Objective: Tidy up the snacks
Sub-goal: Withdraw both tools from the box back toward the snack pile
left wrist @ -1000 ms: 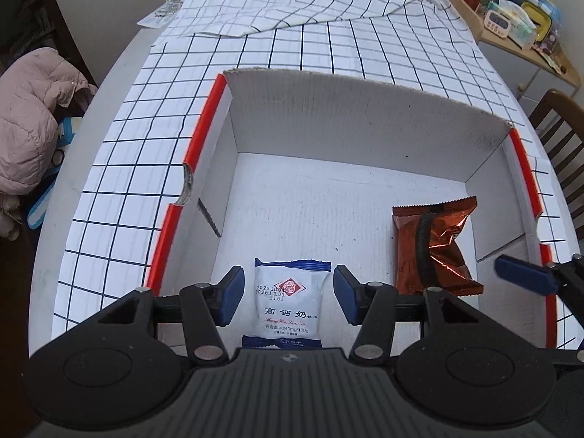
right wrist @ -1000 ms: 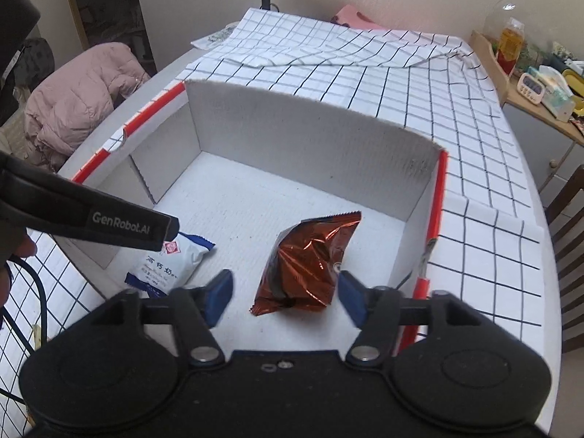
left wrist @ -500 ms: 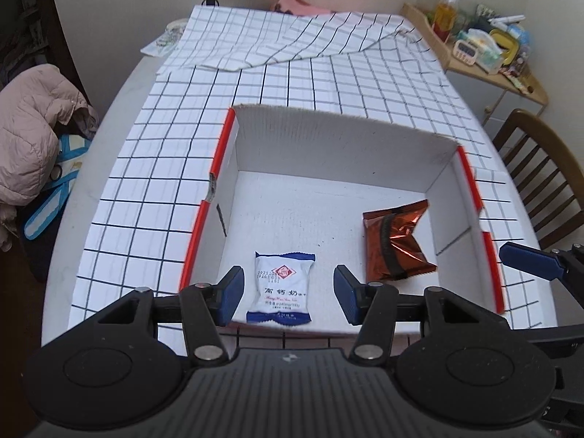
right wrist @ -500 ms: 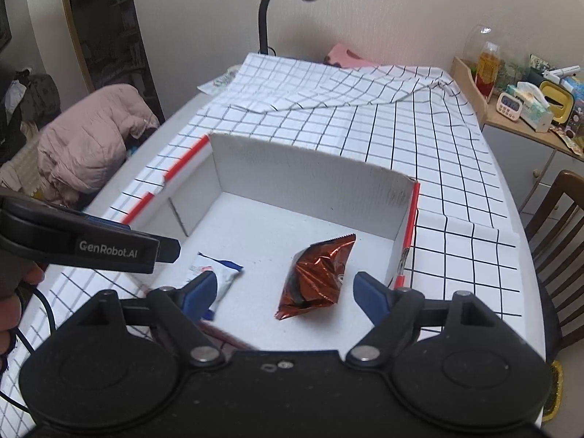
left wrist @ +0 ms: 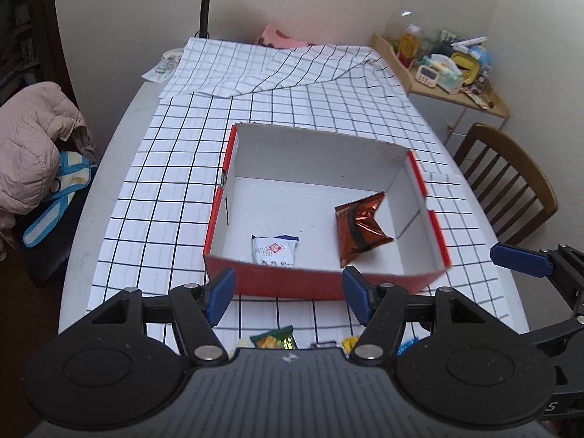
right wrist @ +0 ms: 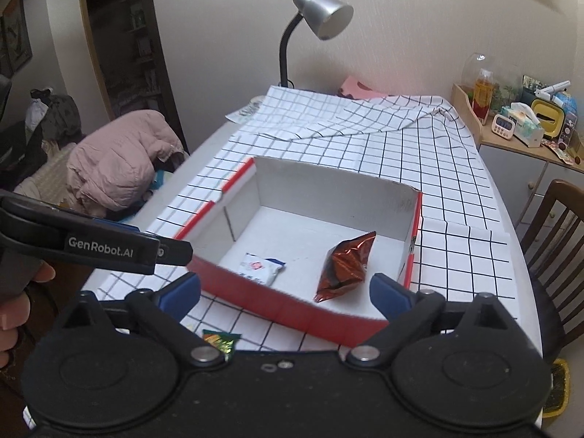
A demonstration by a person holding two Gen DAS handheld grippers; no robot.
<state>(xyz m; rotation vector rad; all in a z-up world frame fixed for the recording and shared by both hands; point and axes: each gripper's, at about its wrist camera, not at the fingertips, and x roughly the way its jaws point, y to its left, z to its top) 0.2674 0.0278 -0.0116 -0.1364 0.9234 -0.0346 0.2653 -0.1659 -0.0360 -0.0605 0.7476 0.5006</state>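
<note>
- cardboard box (left wrist: 321, 284), red outside and white inside, sits mid-frame holding a white pouch (left wrist: 274, 251) and crinkled copper foil bag (left wrist: 359, 227).
- left gripper (left wrist: 288, 294) and right gripper (right wrist: 284, 292): jaws wide, empty.
- left view alone shows yellow packet (left wrist: 350, 343) at bottom beside green packet (left wrist: 273, 339).

We read this as home, dining-room corner. Checked tablecloth (left wrist: 226, 153) over round table, wooden dining chair (left wrist: 511, 186) at right, gooseneck desk lamp (right wrist: 321, 22) at far edge. Pink padded jacket (right wrist: 120, 157) heaped at left; cluttered side shelf (right wrist: 525, 127) at far right with bottles, timer, tissues.
</note>
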